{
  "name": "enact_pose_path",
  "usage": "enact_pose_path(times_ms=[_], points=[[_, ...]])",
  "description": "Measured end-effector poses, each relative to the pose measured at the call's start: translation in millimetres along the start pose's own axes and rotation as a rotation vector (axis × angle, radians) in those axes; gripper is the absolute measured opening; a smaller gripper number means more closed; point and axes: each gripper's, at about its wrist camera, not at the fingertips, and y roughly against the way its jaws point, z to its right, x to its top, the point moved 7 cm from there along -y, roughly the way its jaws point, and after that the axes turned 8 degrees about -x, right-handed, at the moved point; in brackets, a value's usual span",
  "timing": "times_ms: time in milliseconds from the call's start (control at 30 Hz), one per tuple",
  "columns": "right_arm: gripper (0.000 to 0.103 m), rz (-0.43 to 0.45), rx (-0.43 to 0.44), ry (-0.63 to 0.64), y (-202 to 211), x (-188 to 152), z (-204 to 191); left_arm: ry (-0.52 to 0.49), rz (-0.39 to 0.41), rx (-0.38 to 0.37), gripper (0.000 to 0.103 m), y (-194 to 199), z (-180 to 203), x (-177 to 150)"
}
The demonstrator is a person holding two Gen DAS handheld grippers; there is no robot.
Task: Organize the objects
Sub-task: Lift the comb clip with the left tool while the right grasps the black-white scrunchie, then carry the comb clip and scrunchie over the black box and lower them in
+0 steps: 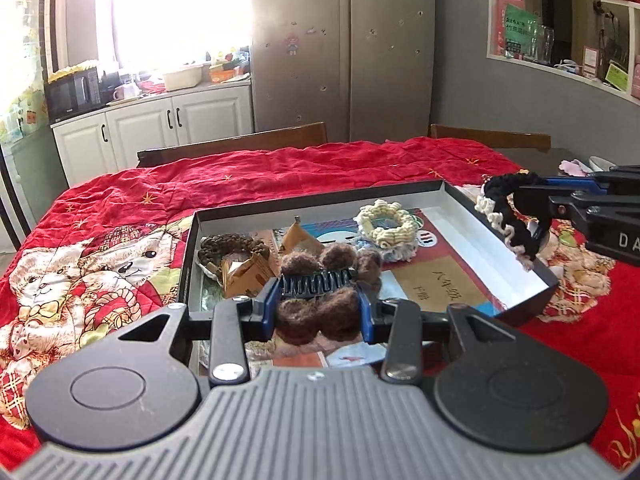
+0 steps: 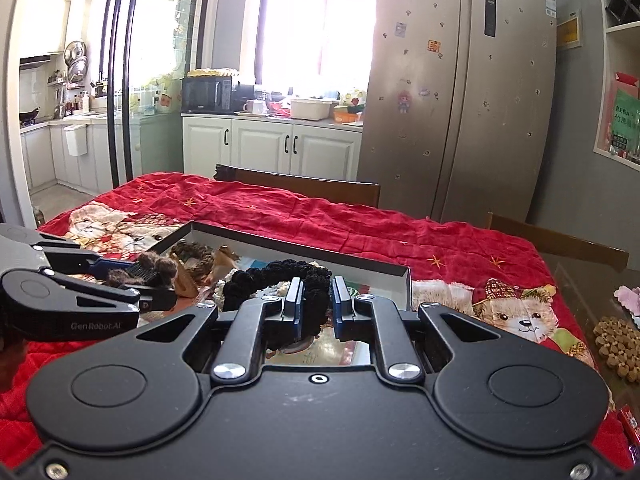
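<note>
Brown fuzzy hair claw (image 1: 318, 296) sits clamped in the left gripper (image 1: 318, 312); right gripper (image 2: 316, 308), at three o'clock, pinches a black scrunchie (image 2: 276, 276) over the box (image 1: 508, 236).

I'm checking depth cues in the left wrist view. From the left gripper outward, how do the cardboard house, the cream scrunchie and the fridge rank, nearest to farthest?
From the left gripper, which holds a brown fuzzy hair claw:
1. Cardboard house, just ahead and to the left, inside the tray.
2. Cream scrunchie, farther in, toward the tray's far right.
3. Fridge, across the room beyond the table.

Brown pellets (image 2: 618, 346) cut off at right edge; pink cloth (image 2: 630, 298) too.
</note>
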Motion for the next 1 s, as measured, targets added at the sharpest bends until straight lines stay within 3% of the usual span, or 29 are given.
enact_pose_path(times_ms=[467,1000], points=[[0.014,-0.081,-0.003,-0.063,-64,-17,-3,0.026,-0.025,0.031,0.043,-30,-15,-7],[0.014,-0.134,-0.006,-0.094,-93,-40,0,0.014,-0.049,0.036,0.043,-48,-15,-15]])
